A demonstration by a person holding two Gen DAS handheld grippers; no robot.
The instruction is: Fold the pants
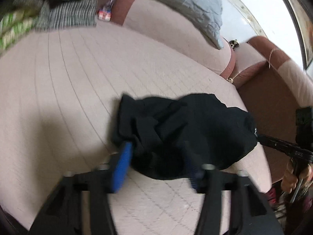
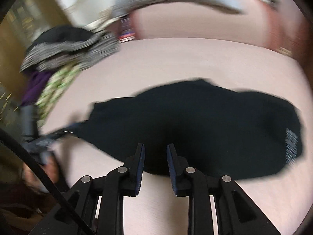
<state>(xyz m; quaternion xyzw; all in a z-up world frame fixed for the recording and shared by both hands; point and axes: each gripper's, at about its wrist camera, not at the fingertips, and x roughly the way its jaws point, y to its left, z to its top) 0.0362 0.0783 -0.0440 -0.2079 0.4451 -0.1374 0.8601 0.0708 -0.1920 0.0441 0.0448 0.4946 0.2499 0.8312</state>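
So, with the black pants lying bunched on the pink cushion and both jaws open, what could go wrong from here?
1. The black pants lie crumpled, so the left gripper may pinch several layers together and fold them unevenly.
2. The pants reach the front edge of the pink cushion; a pull could drag them off.
3. The right gripper has nothing between its jaws, and both views are blurred, so a grasp may miss the hem.

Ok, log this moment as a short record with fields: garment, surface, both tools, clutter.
garment: black pants, bunched, lying on the cushion
surface: pale pink sofa cushion
left tool: open, pads on either side of the pants' near edge
right tool: open, nothing between its pads
clutter: striped clothes pile at the far corner
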